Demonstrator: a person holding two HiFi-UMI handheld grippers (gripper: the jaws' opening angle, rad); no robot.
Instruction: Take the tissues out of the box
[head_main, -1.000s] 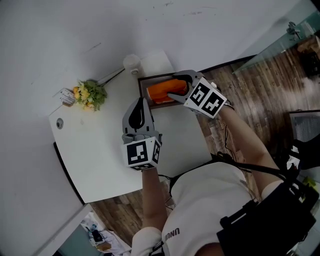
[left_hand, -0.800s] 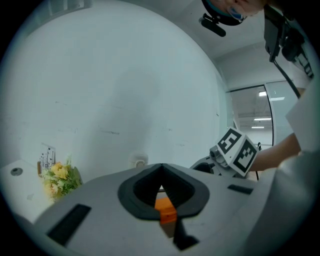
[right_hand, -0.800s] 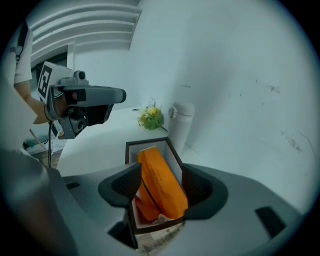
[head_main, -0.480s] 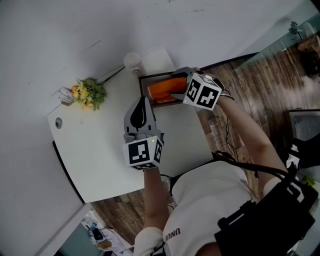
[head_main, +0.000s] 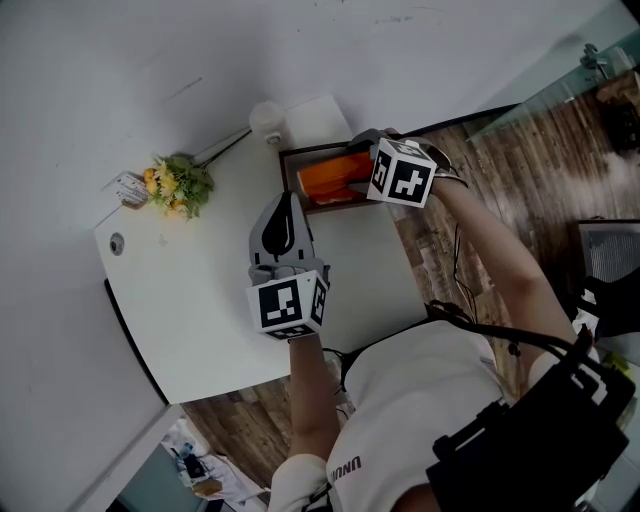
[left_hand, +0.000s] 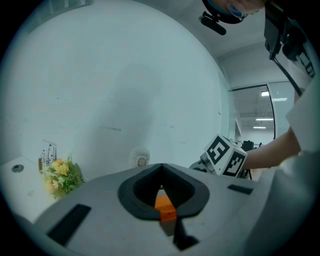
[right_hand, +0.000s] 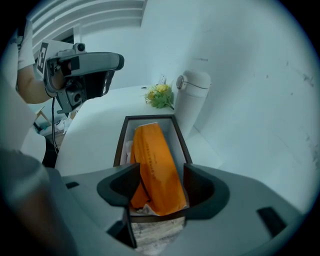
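Orange tissue pack (right_hand: 152, 145) sits between my steeply down-tilted right gripper's (right_hand: 161, 170) jaws, which have just been opening wide. My left gripper (left_hand: 161, 166) points level, closed, empty.

White table (head_main: 200, 300) against a pale wall (head_main: 150, 70)

A bunch of yellow flowers (head_main: 178, 187) lies at the table's upper left, with a small card (head_main: 130, 187) just beside it and a round disc (head_main: 119, 244) lower left of both. A white lidded canister (head_main: 266, 122) stands top centre, beside a white square sheet (head_main: 318, 122). Wood floor (head_main: 520, 190) fills the right.
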